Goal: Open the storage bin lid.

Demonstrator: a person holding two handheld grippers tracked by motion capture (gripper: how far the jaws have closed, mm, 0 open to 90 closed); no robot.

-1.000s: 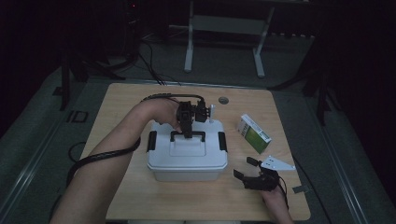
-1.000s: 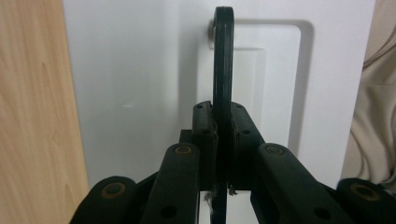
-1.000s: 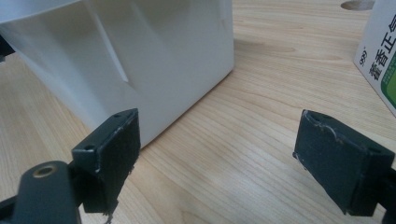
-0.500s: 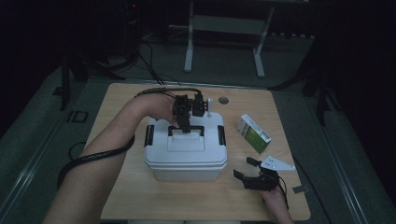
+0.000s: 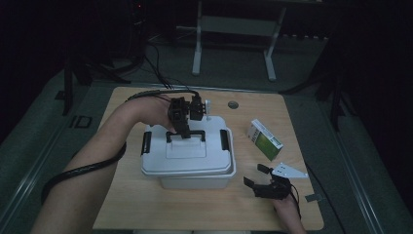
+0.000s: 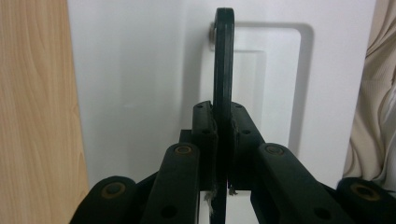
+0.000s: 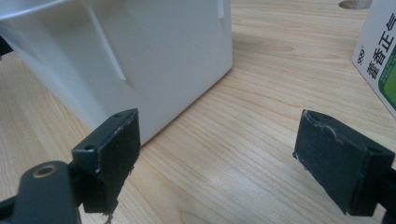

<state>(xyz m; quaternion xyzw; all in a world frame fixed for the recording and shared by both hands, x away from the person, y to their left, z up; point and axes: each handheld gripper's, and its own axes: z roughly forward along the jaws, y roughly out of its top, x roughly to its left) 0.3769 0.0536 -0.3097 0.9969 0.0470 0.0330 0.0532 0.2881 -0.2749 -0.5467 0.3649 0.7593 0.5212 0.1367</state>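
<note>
Pinching the black handle atop the white box mid-table, our left gripper hides the handle's middle. Our right gripper, jaws spread, sits beside the box; the carton is cut off.

one white storage box, one green carton, two hand-held grippers

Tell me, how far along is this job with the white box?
Done: the left hand-held gripper is clamped on the black handle of the white storage box. In hand: carrying the box by it. Left: setting it down; the right hand-held gripper waits open.
</note>
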